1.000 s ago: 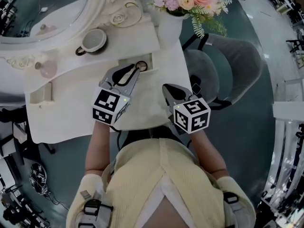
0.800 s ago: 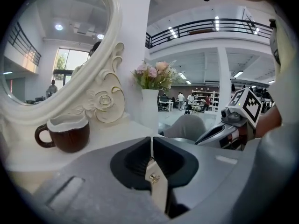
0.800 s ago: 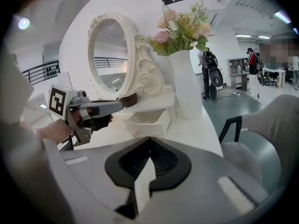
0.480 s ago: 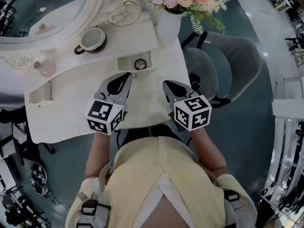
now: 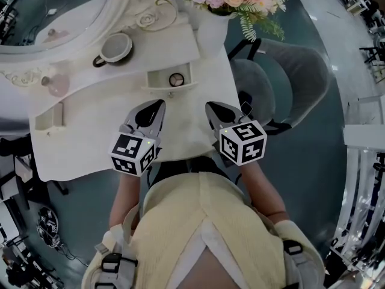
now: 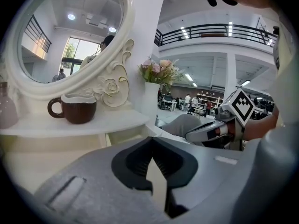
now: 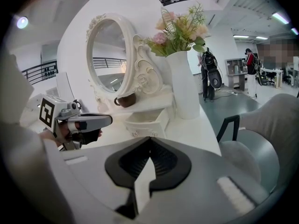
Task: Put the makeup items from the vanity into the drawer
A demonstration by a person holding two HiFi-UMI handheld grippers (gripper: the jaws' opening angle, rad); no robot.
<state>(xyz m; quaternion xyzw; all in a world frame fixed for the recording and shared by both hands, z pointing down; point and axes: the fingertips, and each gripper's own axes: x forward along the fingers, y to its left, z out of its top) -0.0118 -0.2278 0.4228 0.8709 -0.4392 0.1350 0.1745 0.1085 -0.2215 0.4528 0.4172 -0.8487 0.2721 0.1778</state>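
Now: small round dark-rimmed compact (image 5: 175,79) lies inside the open white drawer (image 5: 161,87). Left gripper (image 5: 159,103) and right gripper (image 5: 209,106) hover just short of the drawer, over the white counter (image 5: 90,131), jaws clenched, empty. If closing comes next, best to push the front squarely.

Two grippers: left gripper (image 5: 160,102), right gripper (image 5: 209,105). Ahead of them: one open drawer (image 5: 157,77), one round compact (image 5: 175,79) inside, one mug (image 5: 116,46), one mirror (image 5: 54,11), one flower vase (image 5: 212,32), one pink bottle (image 5: 57,84).
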